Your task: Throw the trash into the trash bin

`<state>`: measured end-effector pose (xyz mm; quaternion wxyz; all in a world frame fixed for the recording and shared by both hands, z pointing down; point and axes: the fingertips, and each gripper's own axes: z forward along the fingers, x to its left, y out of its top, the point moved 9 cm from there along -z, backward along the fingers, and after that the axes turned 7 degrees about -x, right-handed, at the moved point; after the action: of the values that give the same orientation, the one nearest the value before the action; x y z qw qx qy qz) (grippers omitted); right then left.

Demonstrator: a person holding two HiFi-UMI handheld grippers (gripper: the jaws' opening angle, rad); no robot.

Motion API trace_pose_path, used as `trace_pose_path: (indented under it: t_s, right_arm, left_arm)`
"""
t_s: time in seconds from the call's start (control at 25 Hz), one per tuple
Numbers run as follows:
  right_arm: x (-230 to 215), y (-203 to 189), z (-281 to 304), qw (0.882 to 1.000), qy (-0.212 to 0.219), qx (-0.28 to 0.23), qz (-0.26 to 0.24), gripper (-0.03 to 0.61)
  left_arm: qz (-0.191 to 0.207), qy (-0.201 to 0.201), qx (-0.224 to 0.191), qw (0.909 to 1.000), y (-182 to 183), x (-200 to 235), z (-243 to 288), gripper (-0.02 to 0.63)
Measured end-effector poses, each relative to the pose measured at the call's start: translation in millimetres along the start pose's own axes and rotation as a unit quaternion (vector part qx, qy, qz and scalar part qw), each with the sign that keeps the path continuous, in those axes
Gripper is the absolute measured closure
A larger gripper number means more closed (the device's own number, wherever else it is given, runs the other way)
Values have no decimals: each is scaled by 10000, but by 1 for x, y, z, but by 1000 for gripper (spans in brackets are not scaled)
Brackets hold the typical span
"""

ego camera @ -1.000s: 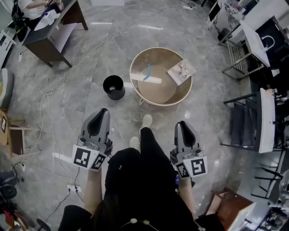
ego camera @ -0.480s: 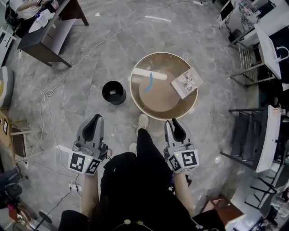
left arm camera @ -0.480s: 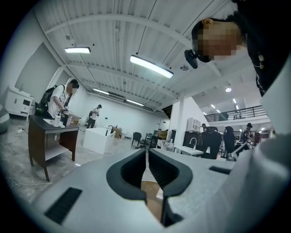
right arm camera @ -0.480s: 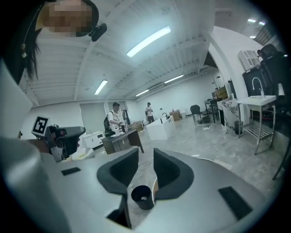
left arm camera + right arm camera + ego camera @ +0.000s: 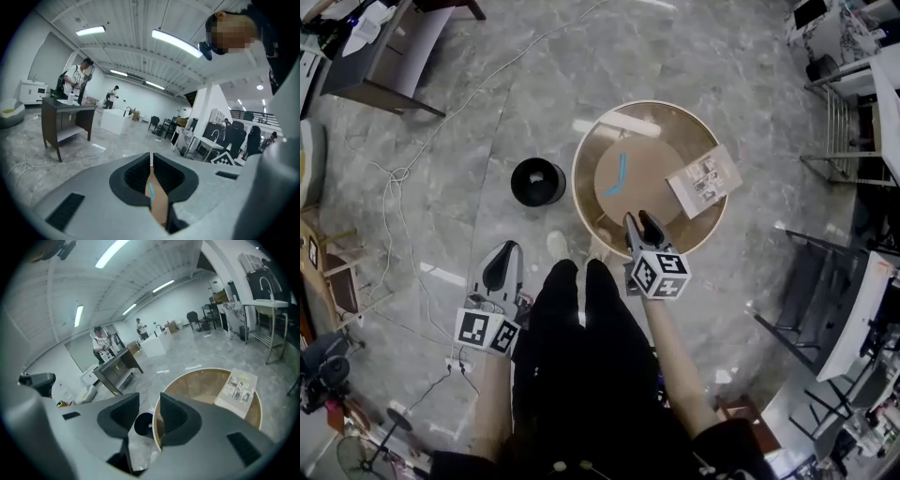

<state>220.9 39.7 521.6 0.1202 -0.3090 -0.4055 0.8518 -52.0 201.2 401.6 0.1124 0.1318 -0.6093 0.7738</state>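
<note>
Our right claw (image 5: 639,222) is opening, empty, above the desk (image 5: 661,131). Our left claw (image 5: 500,266) is closed, empty. The trash bin (image 5: 536,181) looks dark inside.

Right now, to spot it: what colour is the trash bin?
Black trash bin; head view.

Round wooden counter (image 5: 675,131) with a raised rim, standing on grey marble floor (image 5: 487,103). Reference is the right gripper (image 5: 639,223), over the counter's near rim, jaws opening, nothing between them.

On the counter:
- blue strip (image 5: 621,173), flat, just ahead of gripper
- printed leaflet (image 5: 705,180), ahead-right, one corner overhanging the rim

On the floor:
- black trash bin (image 5: 537,181), upright, ahead-left of gripper, near the counter but apart
- loose cable (image 5: 403,173), well left
</note>
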Motion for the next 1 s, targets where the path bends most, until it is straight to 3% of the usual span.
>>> trace_pose_path:
  t_s: [0.24,0.4,0.48,0.6,0.72,0.84,1.0]
  right_arm:
    - [-32,-36,67,9954,-394,644,594,419]
    - [-59,-67,99,9882,-734,1199,610,414]
    - [-70,-87,112,9816,-930,1538,650,419]
    - [-79,-115,128,9698,-1198,1974,784,446]
    - [-85,-134,146,9608,-1329,2269,881,456]
    - [-91,-143,165,9541,-1463,2437,944,450]
    - [-99,-149,193,9475,-1559,2627,940,407]
  left_arm:
    - [-178,-34,912,9957,-57,37,73,606]
    - [-257,-24,1511,9882,-107,68,121,606]
    - [-322,14,2045,9783,-144,89,139,606]
    - [-690,100,3107,9479,-195,121,153,606]
    - [-1286,335,3635,9221,-223,145,158,606]
    - [-1563,481,3704,9144,-235,159,162,606]
    - [-1607,473,3854,9074,-248,172,165,604]
